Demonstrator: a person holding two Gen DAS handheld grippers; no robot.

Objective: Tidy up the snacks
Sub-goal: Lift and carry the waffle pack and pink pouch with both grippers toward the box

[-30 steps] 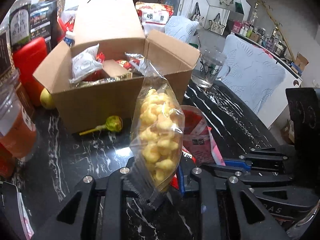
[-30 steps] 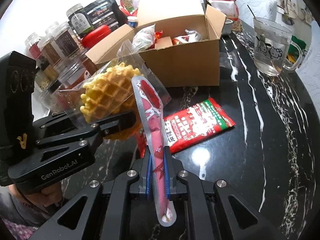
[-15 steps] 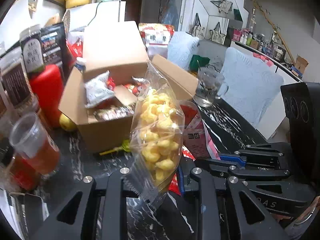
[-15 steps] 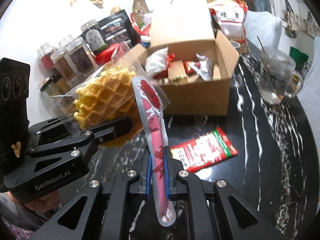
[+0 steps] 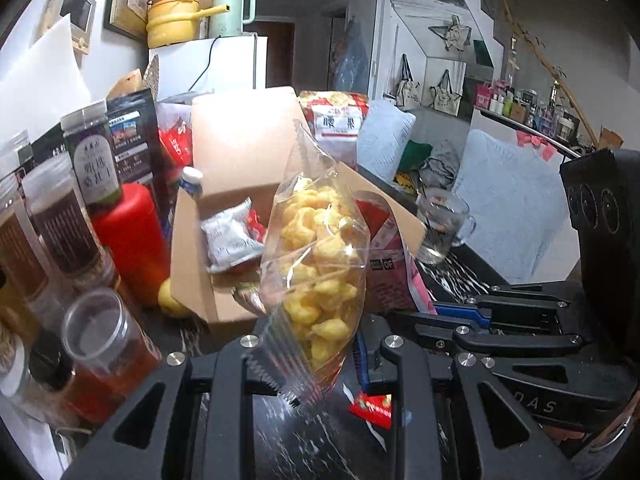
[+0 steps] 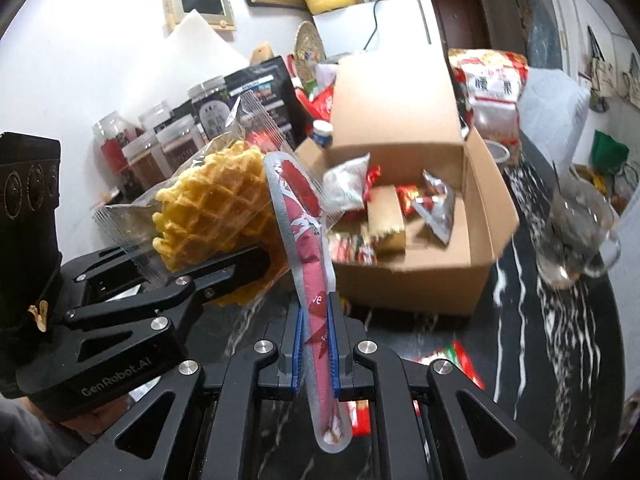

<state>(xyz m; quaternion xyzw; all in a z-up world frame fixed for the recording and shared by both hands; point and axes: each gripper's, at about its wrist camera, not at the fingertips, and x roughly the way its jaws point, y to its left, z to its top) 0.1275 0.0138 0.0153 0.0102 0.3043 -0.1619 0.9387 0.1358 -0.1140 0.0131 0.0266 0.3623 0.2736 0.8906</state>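
A clear waffle packet [image 6: 212, 208] is clamped at its lower edge by the fingers of the left gripper [image 6: 256, 260] and is held upright in the air, above the desk [image 6: 540, 340] and to the left of the open cardboard box [image 6: 420, 280]. A slim red snack pouch [image 6: 310, 264] is pinched between the blue-padded fingers of the right gripper [image 6: 314, 356]; it stands upright just beside the waffle packet, in front of the box. Assorted wrapped snacks [image 6: 400, 208] are seen inside the box, its flaps raised. A red flat packet [image 6: 460, 360] lies on the black marbled desk below the right gripper. A glass mug [image 6: 576, 240] stands to the right of the box. Lidded jars [image 5: 64, 220] and a red container [image 5: 128, 240] are ranged to the left of the box.
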